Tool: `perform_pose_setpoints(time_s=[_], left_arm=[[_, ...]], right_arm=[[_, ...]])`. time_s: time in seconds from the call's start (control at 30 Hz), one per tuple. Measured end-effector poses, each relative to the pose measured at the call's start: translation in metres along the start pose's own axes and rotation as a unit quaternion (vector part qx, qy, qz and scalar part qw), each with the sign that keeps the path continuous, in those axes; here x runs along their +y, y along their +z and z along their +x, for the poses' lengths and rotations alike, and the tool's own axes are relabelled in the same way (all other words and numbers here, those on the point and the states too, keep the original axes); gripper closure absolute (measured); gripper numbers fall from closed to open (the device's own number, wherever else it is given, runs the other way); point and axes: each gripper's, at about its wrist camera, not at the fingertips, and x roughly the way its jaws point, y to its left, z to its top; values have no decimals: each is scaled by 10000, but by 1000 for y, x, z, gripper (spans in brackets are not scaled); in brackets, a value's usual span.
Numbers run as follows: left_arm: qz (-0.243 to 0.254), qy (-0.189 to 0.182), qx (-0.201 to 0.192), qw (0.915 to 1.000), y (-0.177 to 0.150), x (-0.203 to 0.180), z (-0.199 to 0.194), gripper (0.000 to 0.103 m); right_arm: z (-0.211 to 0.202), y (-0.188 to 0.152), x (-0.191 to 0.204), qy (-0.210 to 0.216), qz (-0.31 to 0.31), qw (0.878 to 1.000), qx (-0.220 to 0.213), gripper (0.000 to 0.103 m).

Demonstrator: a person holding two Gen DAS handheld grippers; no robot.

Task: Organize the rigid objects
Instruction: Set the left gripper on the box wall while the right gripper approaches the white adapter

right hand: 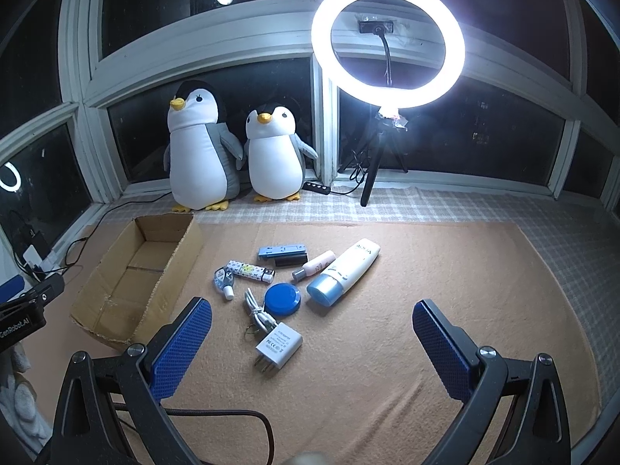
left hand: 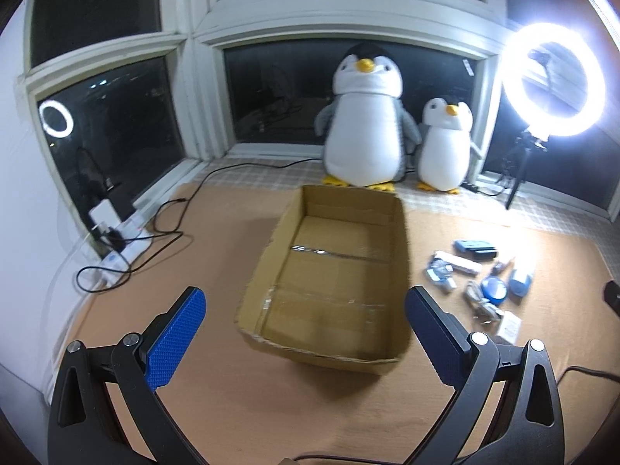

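Right wrist view: right gripper (right hand: 312, 343) spread wide, empty, above white charger (right hand: 278, 347); left gripper (left hand: 306, 335) likewise released over cardboard box (left hand: 401, 232); clutter lies right of box; risk: charger's cable (right hand: 256, 312) snagging the blue lid (right hand: 282, 299) when lifted.

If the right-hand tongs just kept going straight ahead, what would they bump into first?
Probably the white charger lying just ahead between the open right tongs, with the blue lid behind it. Depth is hard to judge.
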Motion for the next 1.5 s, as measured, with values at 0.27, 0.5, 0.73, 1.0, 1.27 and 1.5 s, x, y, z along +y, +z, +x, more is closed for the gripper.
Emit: perform_pose_setpoints(time_s=[0.27, 0.5, 0.73, 1.0, 1.27, 1.5], left_arm=[[-269, 269, 316, 9988, -5, 42, 35, 5], [-377, 437, 767, 9954, -16, 62, 80, 20], [-307, 494, 1093, 9923, -30, 61, 112, 35], [-250, 414, 1247, 9910, -33, 57, 132, 54], [-225, 253, 1336, 9905, -34, 53, 140, 72], [-220, 146, 1351, 9905, -34, 51, 144, 76]], right_arm=[[13, -3, 0, 116, -91, 9998, 166, 21], [32, -12, -13, 248, 106, 9986, 460, 33], [56, -23, -26, 368, 101, 9960, 802, 33], [84, -33, -35, 448, 428, 9900, 1270, 33], [109, -30, -22, 660, 574, 9832, 1601, 33], [133, -36, -7, 808, 702, 9740, 1997, 35]])
